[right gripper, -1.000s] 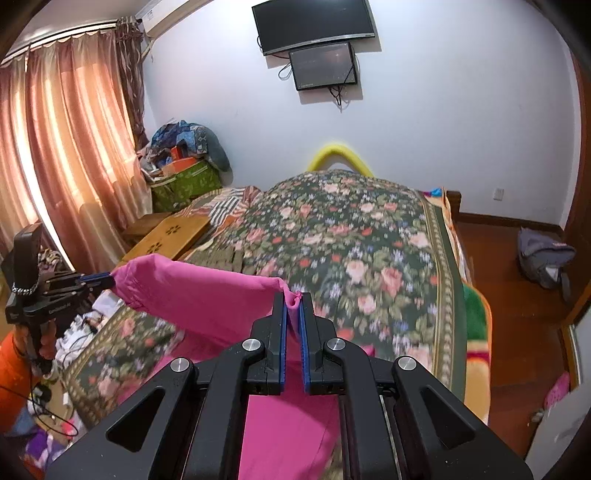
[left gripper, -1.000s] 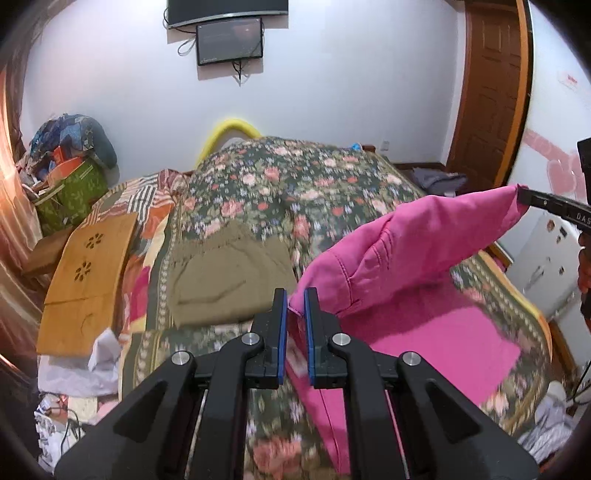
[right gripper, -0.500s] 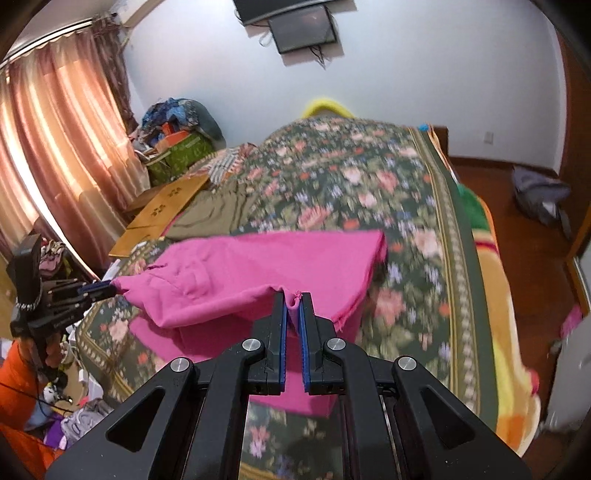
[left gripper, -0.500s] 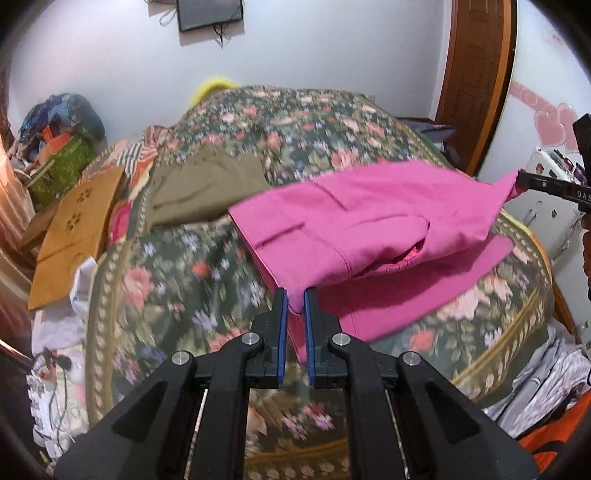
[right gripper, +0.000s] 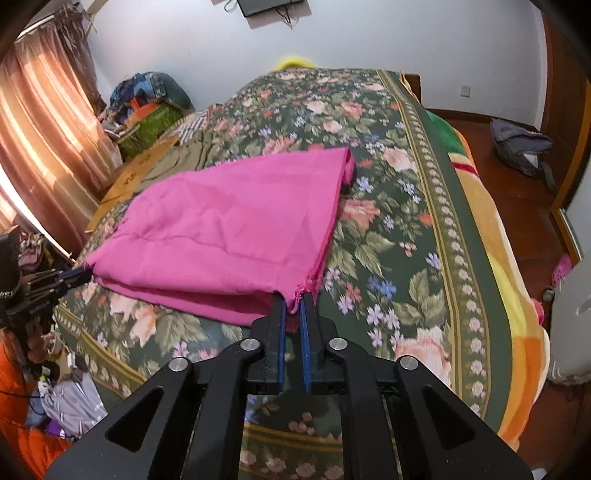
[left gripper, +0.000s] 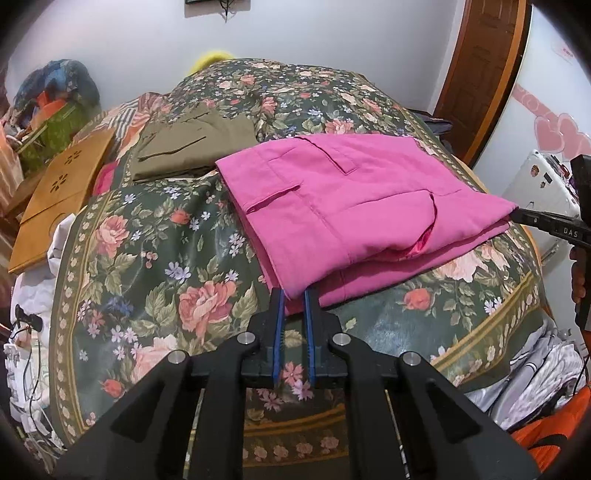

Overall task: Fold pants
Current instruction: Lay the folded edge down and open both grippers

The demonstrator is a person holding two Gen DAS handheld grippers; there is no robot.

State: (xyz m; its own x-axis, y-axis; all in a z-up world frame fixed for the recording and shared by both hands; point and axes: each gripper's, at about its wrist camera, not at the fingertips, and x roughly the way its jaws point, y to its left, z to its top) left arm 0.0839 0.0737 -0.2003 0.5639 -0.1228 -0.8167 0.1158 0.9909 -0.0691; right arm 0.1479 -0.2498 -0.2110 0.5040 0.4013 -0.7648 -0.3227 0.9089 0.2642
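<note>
Left wrist view: we hold the pants point(left gripper: 343, 206) on the bed point(left gripper: 155, 258), left gripper point(left gripper: 293, 295) and right gripper point(right gripper: 293, 301) each clamped on a near corner, the fold edge running between them.

1. The pink pants point(left gripper: 354, 206) cover part of the bedspread point(left gripper: 155, 258) and the near edge of the olive garment point(left gripper: 192, 147).
2. In the right wrist view, that olive garment point(right gripper: 184, 158) beyond the pants is blurred.
3. Above the bed, the wall screen point(right gripper: 273, 7) is cut off by the top edge.
4. The right gripper point(left gripper: 517, 216) is cut off at the left wrist view's right edge.
</note>
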